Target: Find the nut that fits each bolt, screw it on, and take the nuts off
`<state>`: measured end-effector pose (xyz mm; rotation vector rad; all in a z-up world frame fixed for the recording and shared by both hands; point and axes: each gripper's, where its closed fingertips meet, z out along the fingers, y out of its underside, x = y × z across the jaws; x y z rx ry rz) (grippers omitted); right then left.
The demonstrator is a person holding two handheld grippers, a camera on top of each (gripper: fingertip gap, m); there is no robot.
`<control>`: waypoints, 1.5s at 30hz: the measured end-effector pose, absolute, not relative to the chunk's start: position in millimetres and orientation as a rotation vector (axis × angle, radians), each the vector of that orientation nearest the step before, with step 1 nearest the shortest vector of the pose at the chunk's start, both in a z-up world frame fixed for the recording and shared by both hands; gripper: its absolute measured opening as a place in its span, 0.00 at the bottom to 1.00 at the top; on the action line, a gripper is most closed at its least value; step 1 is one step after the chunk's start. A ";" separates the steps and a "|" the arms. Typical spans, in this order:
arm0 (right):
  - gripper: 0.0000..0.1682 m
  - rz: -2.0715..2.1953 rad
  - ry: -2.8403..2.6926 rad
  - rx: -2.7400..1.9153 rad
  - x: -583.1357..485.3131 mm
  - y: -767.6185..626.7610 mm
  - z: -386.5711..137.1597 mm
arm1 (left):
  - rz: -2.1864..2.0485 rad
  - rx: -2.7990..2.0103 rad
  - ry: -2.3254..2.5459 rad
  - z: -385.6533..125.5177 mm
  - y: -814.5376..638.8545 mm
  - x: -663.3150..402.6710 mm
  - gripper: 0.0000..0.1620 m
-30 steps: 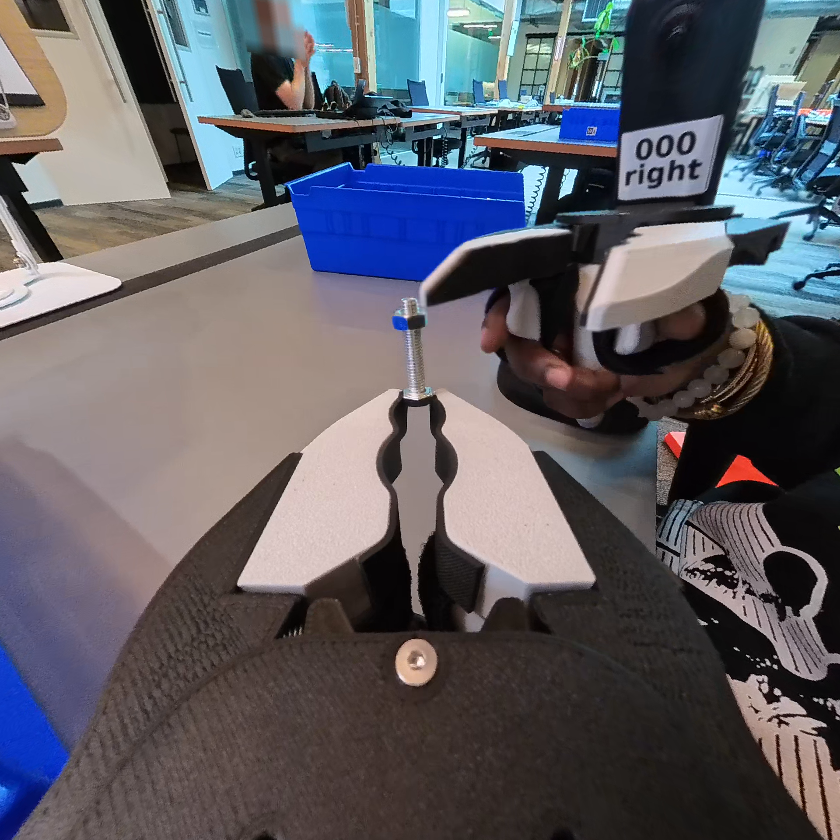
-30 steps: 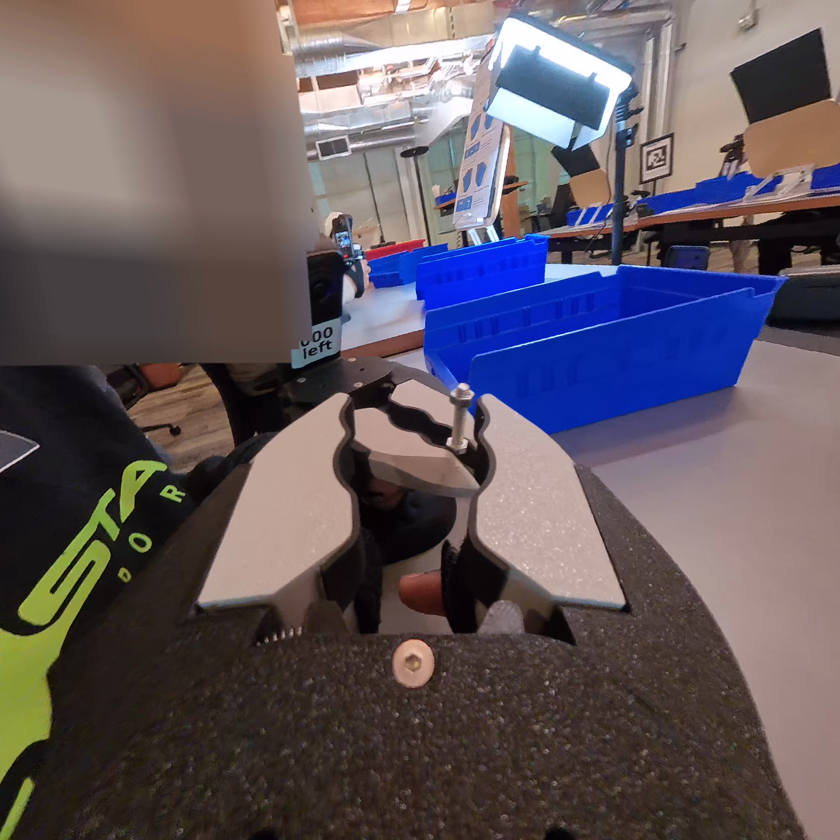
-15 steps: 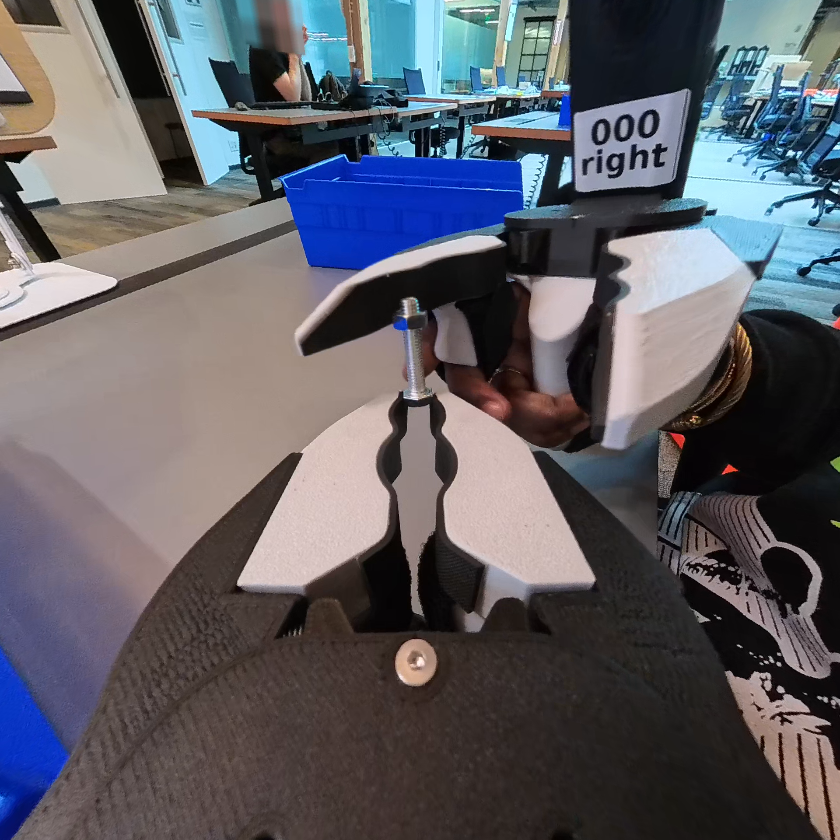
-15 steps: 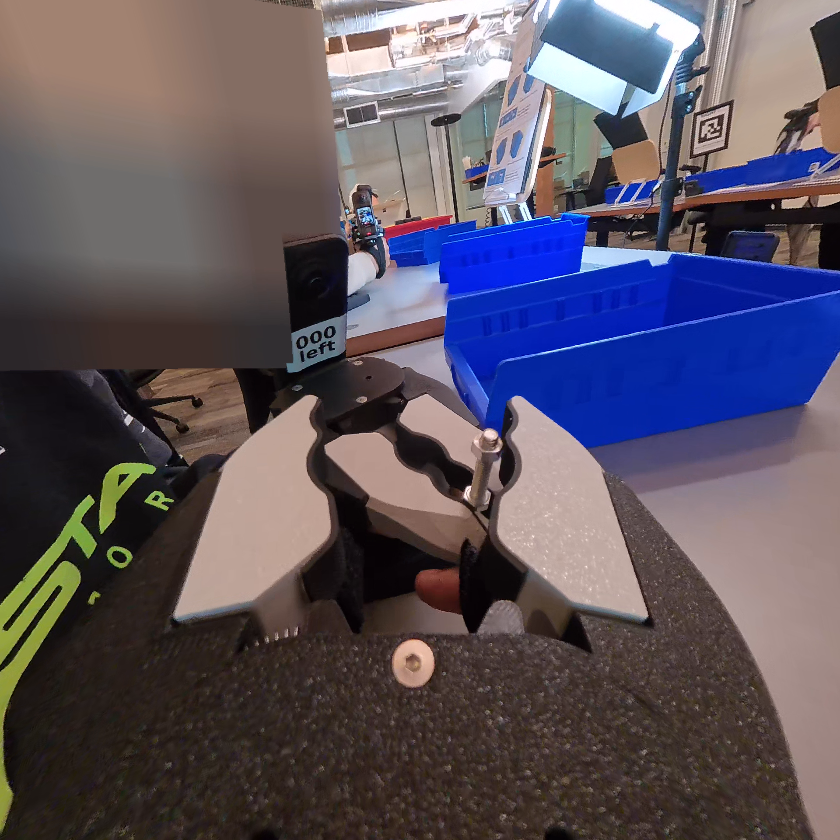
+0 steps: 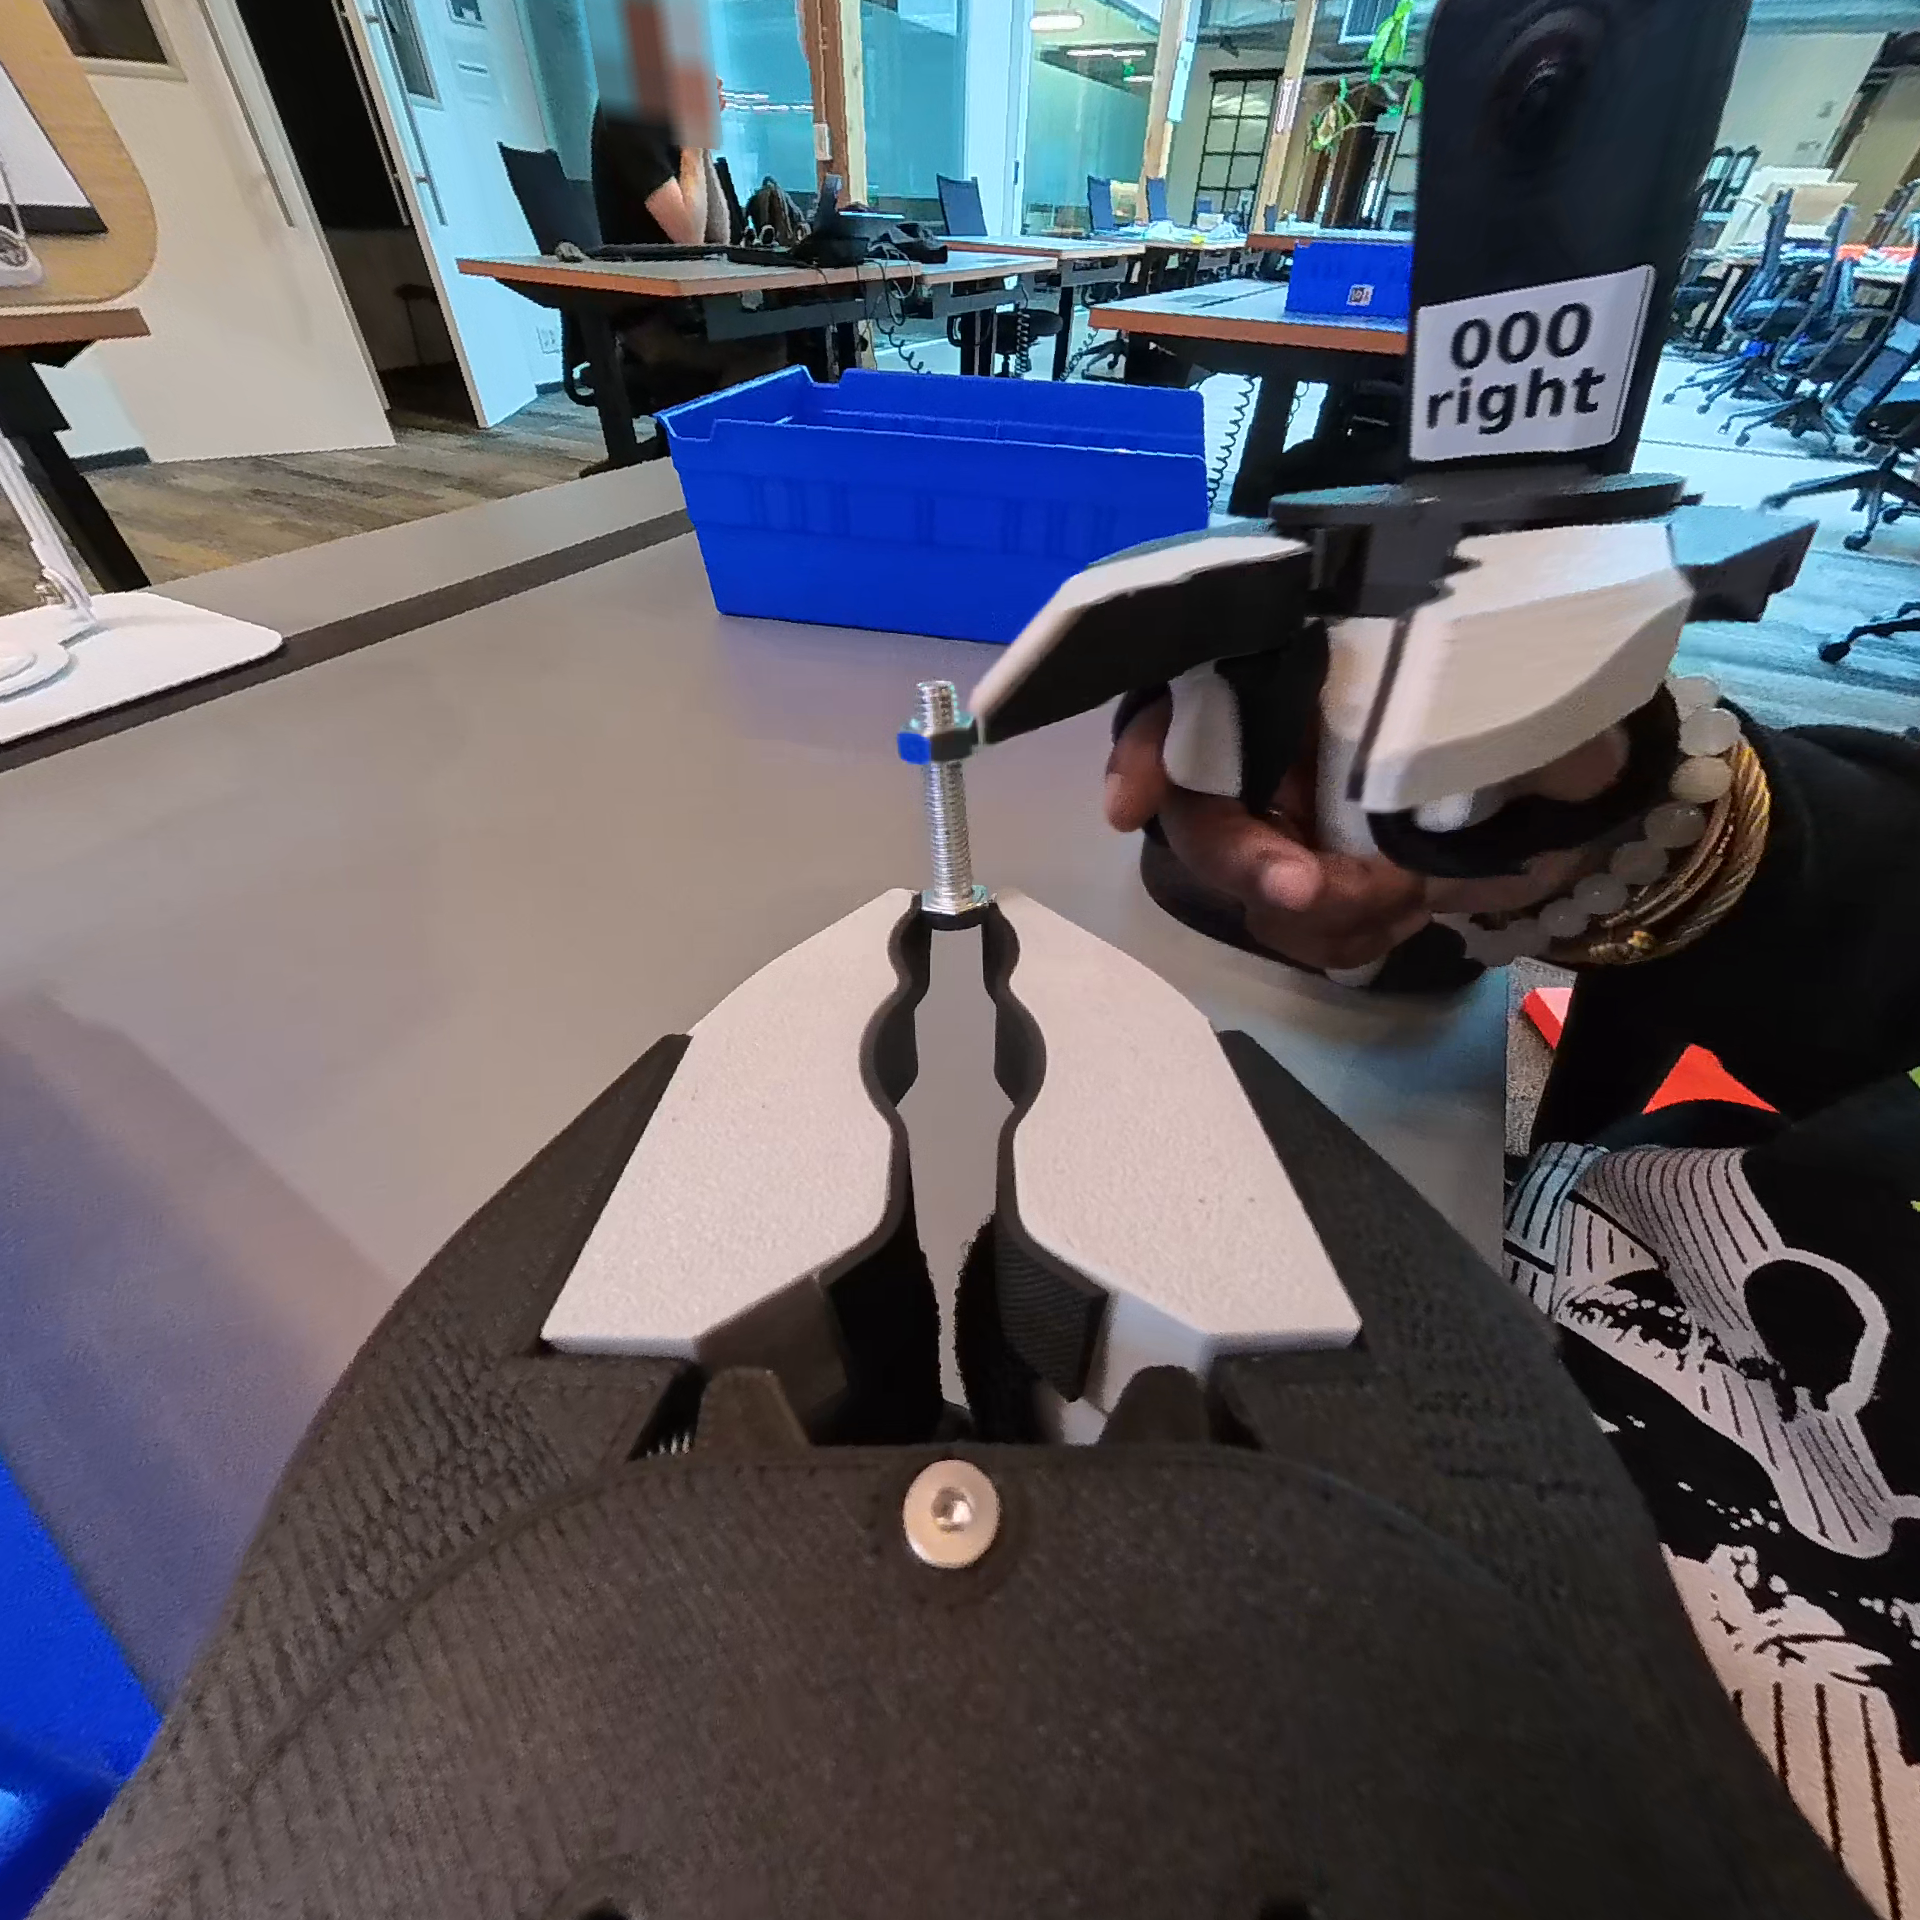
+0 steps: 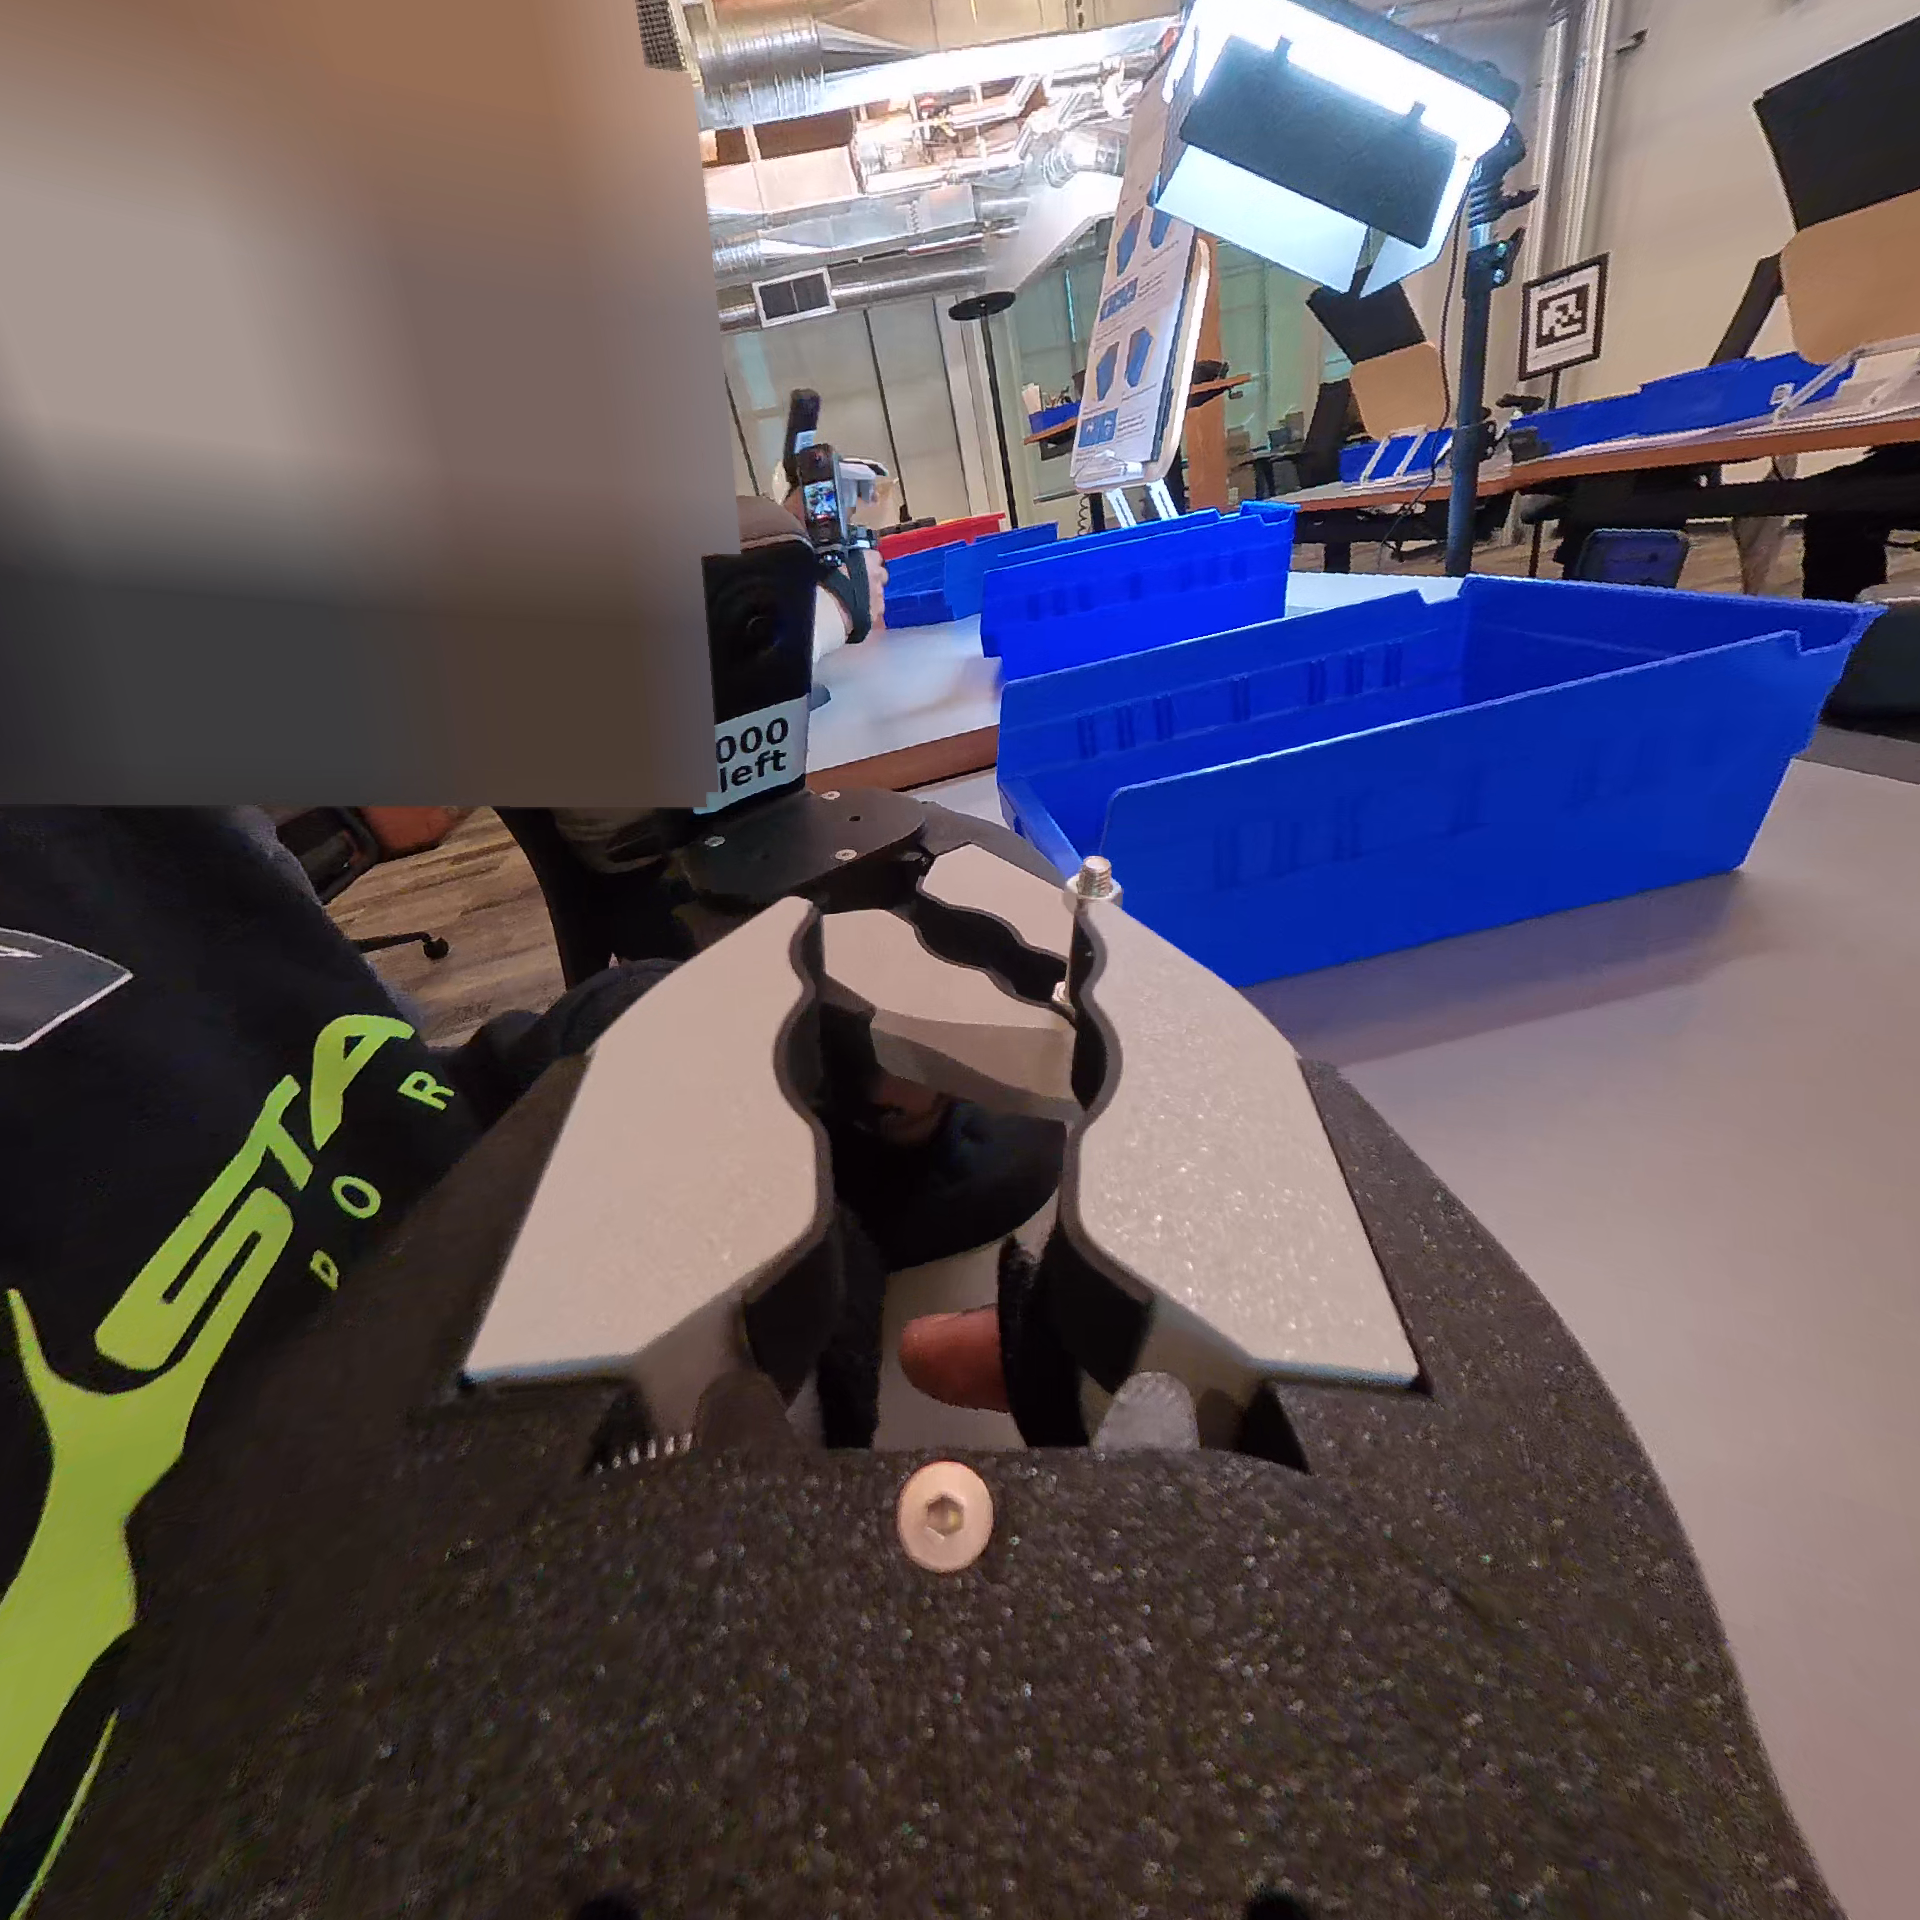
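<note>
Your left gripper (image 5: 954, 914) pinches the upright bolt (image 5: 943, 812) by its head; the small, slick nut (image 5: 935, 740) sits near the top, your spread right gripper (image 6: 940, 951) touching at 3 o'clock: take its flats.

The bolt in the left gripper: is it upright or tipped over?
Upright. The bolt stands vertically, its head pinched in the left gripper, with the nut near its top.

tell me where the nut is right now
In the left wrist view the nut sits near the top of the upright bolt held by the left gripper, the right gripper's fingertip touching it.
</note>
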<state>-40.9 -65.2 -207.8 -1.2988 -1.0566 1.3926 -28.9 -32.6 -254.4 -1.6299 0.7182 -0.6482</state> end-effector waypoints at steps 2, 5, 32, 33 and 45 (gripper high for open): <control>0.26 1.383 -1.051 -1.298 -37.9 -63.0 -207.7 | -0.648 -1.629 0.719 -254.3 -32.8 -28.8 0.06; 0.33 1.375 -1.012 -1.307 -38.5 -55.7 -207.3 | -0.648 -1.629 0.723 -254.5 -33.2 -28.3 0.06; 0.32 1.343 -1.069 -1.317 -45.9 -63.3 -212.1 | -0.641 -1.640 0.728 -256.3 -32.5 -27.6 0.06; 0.27 1.341 -1.071 -1.313 -43.2 -62.9 -212.1 | -0.642 -1.640 0.725 -256.1 -32.4 -27.8 0.06; 0.44 1.375 -1.086 -1.311 -72.5 -55.5 -210.1 | -0.639 -1.641 0.736 -257.2 -32.7 -27.0 0.06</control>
